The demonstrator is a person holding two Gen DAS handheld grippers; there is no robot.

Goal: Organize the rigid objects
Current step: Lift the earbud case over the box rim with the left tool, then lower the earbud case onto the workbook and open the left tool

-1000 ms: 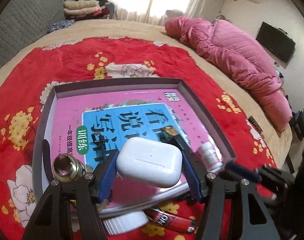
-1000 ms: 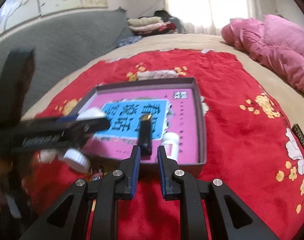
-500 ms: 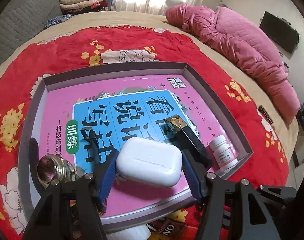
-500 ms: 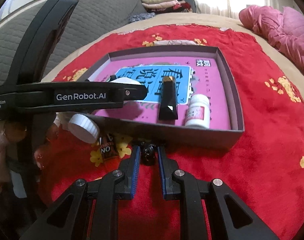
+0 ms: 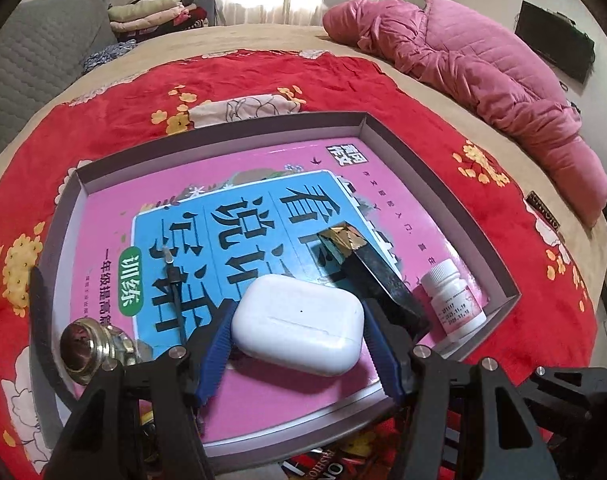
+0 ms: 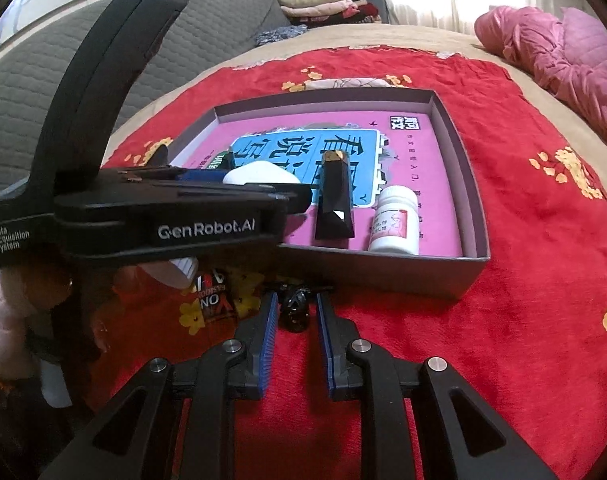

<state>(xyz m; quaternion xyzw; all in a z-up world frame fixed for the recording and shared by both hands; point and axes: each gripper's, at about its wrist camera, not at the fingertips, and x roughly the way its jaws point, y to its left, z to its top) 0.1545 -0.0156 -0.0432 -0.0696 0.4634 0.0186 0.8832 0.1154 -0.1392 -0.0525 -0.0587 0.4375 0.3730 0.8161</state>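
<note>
A white earbud case (image 5: 299,322) hangs low over the pink book (image 5: 263,404) in the grey tray (image 5: 443,184), my left gripper (image 5: 297,316) shut on its two sides. In the right wrist view the same case (image 6: 259,174) shows beyond the left gripper's black body. My right gripper (image 6: 297,298) points down at the red blanket before the tray's near wall (image 6: 383,272). Its jaws are opening, and a small black object (image 6: 297,314) lies on the blanket between the tips, with no pad pressing on it.
On the book lie a black box with a gold end (image 5: 383,280), a white pill bottle (image 5: 455,304), a thin black stick (image 5: 175,292) and a brass knob (image 5: 91,352). A red packet (image 6: 211,300) and a white cap (image 6: 179,270) lie outside. A pink quilt (image 5: 483,68) lies far right.
The left gripper carried the case forward and lower over the book. The right gripper dropped to the blanket in front of the tray, and its jaws parted slightly around the small black object.
</note>
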